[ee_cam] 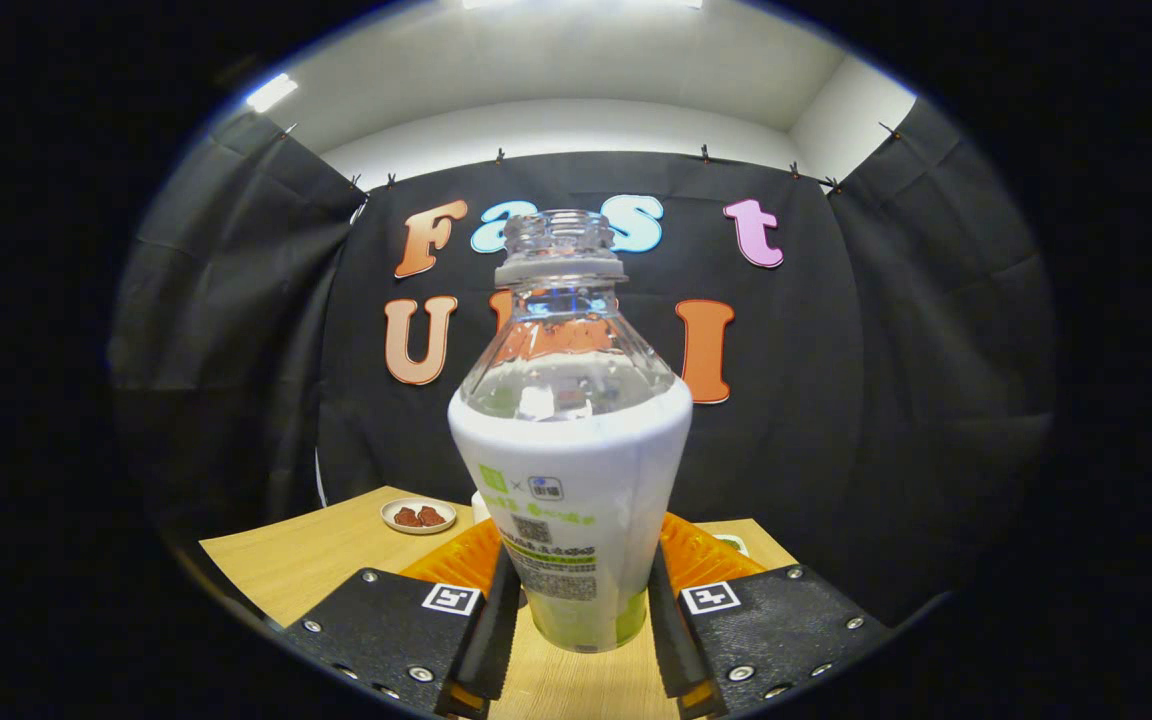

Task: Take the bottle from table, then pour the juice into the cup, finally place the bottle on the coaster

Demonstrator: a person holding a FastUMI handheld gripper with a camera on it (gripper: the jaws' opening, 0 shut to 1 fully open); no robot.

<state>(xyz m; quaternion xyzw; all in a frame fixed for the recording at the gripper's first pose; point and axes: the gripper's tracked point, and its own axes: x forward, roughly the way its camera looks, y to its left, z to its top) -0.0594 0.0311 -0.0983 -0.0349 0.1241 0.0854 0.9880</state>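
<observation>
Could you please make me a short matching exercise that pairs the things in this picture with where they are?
Things:
1. bottle
2. dish
3. table
4. cup

Places:
A. beyond the fingers, far back on the table, holding something reddish brown
B. underneath everything, wooden
C. between the two fingers of the gripper, upright with its cap off
D. mostly hidden behind the bottle, just beside the dish

Pairs: 1-C, 2-A, 3-B, 4-D
</observation>
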